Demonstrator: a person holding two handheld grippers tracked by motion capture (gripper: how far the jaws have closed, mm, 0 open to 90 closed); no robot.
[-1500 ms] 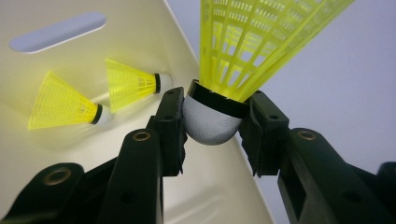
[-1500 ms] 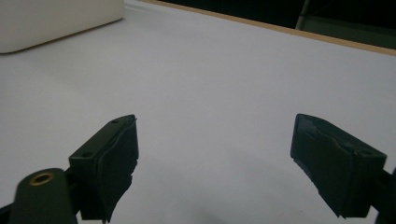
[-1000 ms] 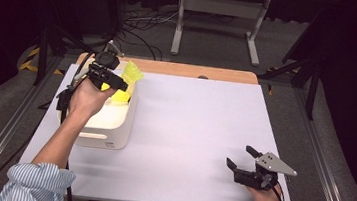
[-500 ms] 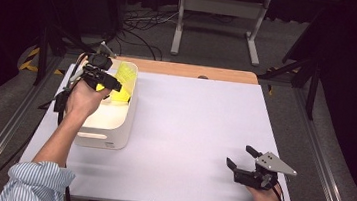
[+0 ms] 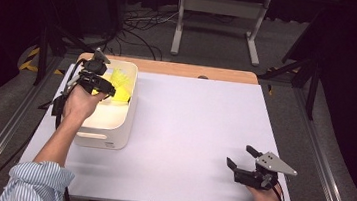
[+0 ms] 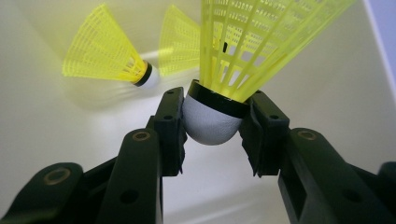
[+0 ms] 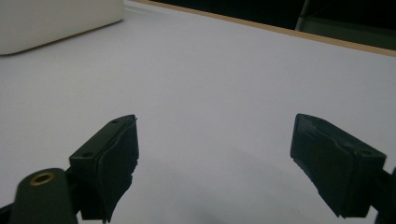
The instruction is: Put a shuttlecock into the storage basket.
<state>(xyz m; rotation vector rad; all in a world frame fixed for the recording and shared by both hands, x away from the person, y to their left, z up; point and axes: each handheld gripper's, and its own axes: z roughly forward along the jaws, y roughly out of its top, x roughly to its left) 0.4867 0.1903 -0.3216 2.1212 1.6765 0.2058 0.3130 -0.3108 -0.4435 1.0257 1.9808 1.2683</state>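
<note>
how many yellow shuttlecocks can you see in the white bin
2: one shuttlecock gripped by its white cork in the left gripper, a second shuttlecock lying on the white bin floor. Others may be hidden.

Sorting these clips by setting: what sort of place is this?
Probably a lab or studio recording bay: a white-topped table ringed by dark curtains, loose cables on the floor, and a metal stand behind it.

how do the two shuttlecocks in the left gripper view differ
The held shuttlecock stands upright, its white cork clamped by the left gripper; the other shuttlecock lies on its side, free in the white bin. The held one looms larger, being nearer. Both have yellow skirts, black bands and white corks.
</note>
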